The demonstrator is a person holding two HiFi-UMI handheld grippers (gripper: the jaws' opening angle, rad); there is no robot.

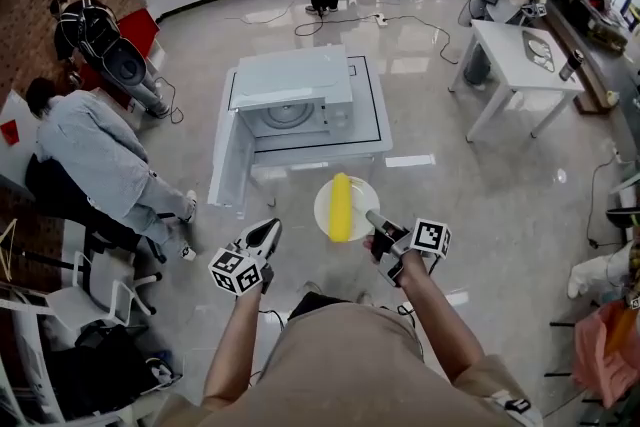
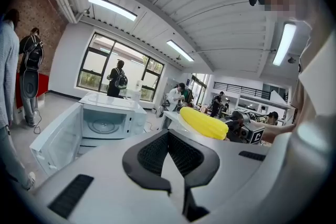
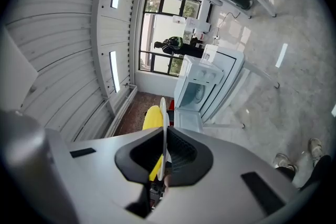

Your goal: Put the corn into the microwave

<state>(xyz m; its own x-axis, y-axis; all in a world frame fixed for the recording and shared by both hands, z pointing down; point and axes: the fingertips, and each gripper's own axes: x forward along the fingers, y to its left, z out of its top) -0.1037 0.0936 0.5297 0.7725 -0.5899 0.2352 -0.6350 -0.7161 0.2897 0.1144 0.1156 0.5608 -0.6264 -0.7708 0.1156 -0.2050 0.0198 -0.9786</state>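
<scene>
The right gripper [image 1: 372, 218] is clenched on the rim of a white plate [image 1: 322, 205]. In the right gripper view this plate [image 3: 163, 128] stands edge-on between the two black pads, which press it from both sides. The corn [image 1: 341, 206], a yellow cob, lies across the middle of the plate, with its length pointing toward 12 o'clock in the head view. It is carried in the air above the grey floor [image 1: 480, 185]. The microwave [image 1: 300, 80] stands on a low white table [image 1: 370, 130] at about 11 o'clock from the plate and apart from it. Its door [image 1: 225, 155] hangs open at the 9 o'clock side, and the round glass turntable [image 1: 288, 115] shows inside. The left gripper [image 1: 265, 235] is at about 8 o'clock from the plate, near it but not touching. Its jaws are closed together and nothing is between them. In the left gripper view the corn [image 2: 202, 122] appears at 2 o'clock from the jaws and the open microwave [image 2: 113, 118] at 10 o'clock. A seated person [image 1: 95, 155] is at 9 o'clock in the head view, well apart.
</scene>
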